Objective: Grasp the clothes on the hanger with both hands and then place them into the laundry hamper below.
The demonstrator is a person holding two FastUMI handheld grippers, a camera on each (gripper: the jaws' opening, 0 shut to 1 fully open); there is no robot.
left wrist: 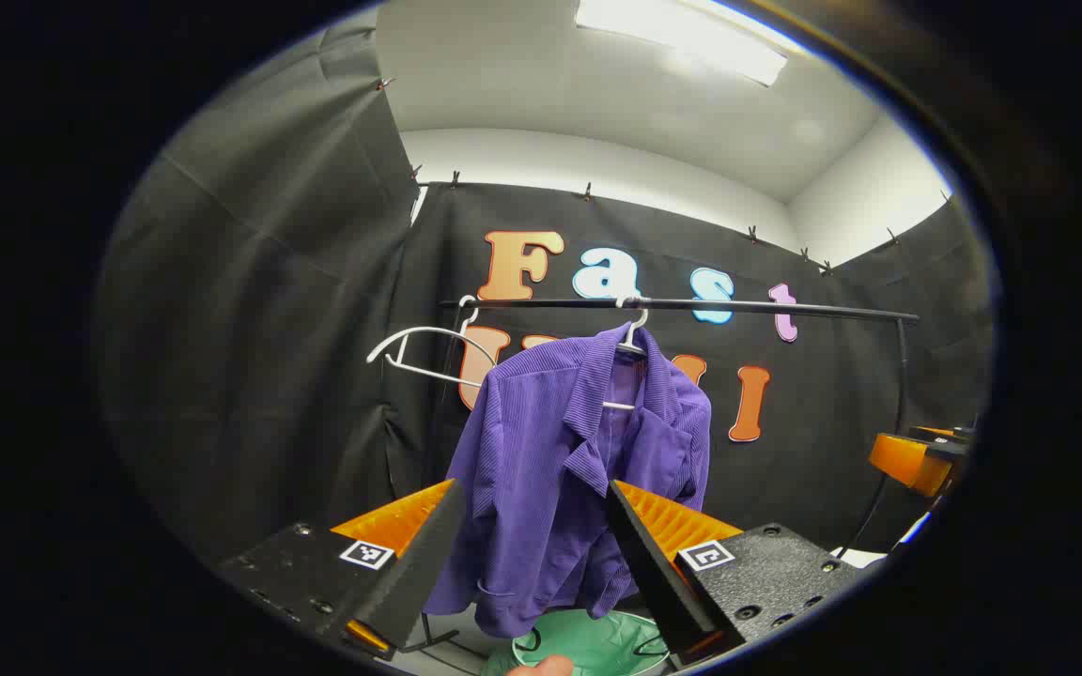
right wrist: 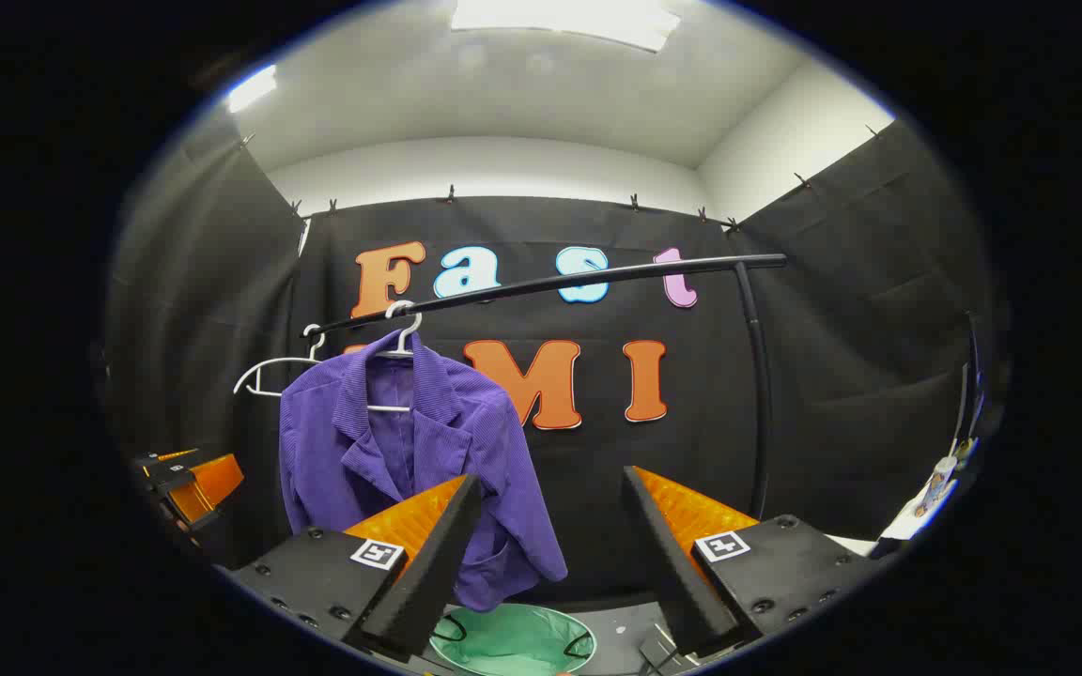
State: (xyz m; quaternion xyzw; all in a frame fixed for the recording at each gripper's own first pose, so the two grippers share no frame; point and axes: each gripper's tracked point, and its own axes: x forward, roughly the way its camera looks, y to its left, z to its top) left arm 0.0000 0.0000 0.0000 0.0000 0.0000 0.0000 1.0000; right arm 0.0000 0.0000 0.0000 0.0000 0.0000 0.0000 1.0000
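In the left gripper view, a purple corduroy jacket [left wrist: 579,479] hangs on a white hanger [left wrist: 633,343] hooked over a black clothes rail [left wrist: 691,306], its collar and front open toward the camera. A second, bare white hanger [left wrist: 428,352] hangs from the same rail just to the jacket's left. Below the jacket's hem sits a green laundry hamper [left wrist: 588,646], its mouth open. The left gripper [left wrist: 533,493] is held in front of the jacket with its jaws released and spread wide, grasping nothing and short of the cloth. In the right gripper view, the right gripper [right wrist: 550,483] also stands released and wide apart, with the jacket off to the left of its fingers and the hamper low between them. The left gripper also shows at the far left edge of that view
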